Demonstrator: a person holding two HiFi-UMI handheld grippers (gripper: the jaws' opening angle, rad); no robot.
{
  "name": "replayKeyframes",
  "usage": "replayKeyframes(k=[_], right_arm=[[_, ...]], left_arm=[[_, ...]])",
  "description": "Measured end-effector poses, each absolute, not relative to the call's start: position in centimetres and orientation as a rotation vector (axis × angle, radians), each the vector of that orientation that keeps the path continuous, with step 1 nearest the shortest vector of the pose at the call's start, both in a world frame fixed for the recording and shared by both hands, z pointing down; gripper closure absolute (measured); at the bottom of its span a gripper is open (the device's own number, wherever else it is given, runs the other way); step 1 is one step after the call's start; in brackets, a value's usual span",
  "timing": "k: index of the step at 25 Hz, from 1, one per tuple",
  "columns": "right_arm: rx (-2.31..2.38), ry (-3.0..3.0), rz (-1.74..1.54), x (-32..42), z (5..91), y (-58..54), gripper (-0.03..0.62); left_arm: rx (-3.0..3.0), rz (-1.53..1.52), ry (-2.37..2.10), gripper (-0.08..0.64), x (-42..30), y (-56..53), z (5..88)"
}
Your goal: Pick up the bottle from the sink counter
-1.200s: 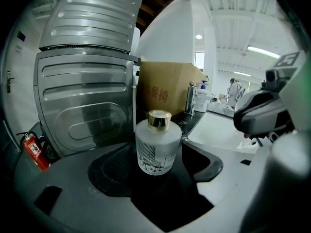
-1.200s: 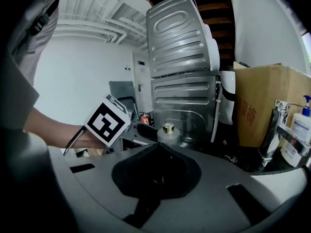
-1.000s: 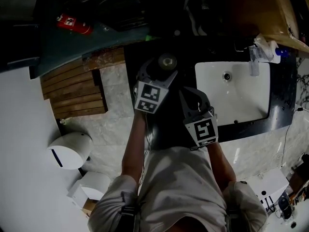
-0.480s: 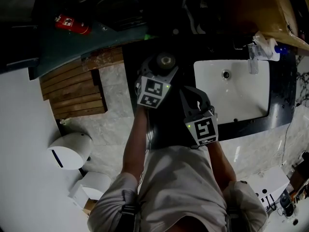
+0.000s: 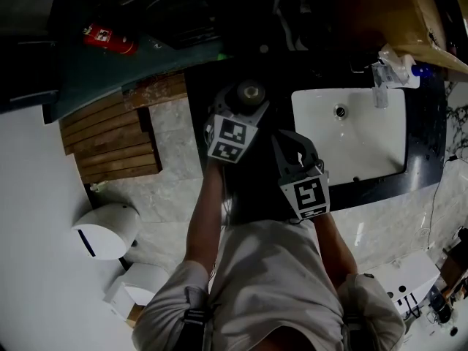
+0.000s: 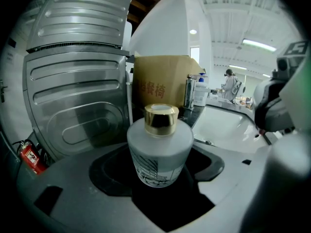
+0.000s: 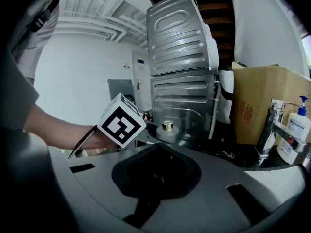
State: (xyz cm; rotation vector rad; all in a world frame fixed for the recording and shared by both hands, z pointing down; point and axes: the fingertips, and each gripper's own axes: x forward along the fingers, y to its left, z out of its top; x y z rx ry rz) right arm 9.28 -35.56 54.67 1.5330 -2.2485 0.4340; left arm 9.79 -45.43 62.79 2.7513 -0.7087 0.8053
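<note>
A squat frosted-white bottle [image 5: 251,92] with a gold cap stands at the left end of the black sink counter [image 5: 428,170]. My left gripper [image 5: 245,107] reaches to it from the near side. In the left gripper view the bottle [image 6: 160,152] fills the dark notch between the jaws, and the left gripper [image 6: 161,181] is shut on its base. From the right gripper view the bottle [image 7: 167,130] shows beyond the left gripper's marker cube [image 7: 121,125]. My right gripper [image 5: 291,146] hangs just right of it over the counter, shut [image 7: 154,171] and empty.
A white sink basin [image 5: 369,152] lies to the right, with a tap [image 5: 380,86] and a pump soap bottle [image 5: 411,70] behind it. A cardboard box [image 6: 163,84] and a ribbed metal machine panel [image 6: 73,101] stand behind the counter. A red fire extinguisher [image 5: 110,39] and wooden slats [image 5: 110,134] are at the left.
My left gripper has slid slightly forward towards the bottle. The right gripper has stayed where it was.
</note>
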Motion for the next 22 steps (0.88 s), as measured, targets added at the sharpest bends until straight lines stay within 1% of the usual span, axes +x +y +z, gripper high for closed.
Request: replayKeyframes(k=[12, 22], right_arm=[[1.590, -2.213, 0.380, 9.5, 53.3, -33.6, 0.597], [1.721, -2.264, 0.278, 10.6, 49.0, -32.6, 0.597]], left_arm=[[2.755, 0.719, -0.729, 0.235, 8.9, -43.6, 60.7], [2.802, 0.614, -0.750, 0.235, 7.0, -40.6, 54.4]])
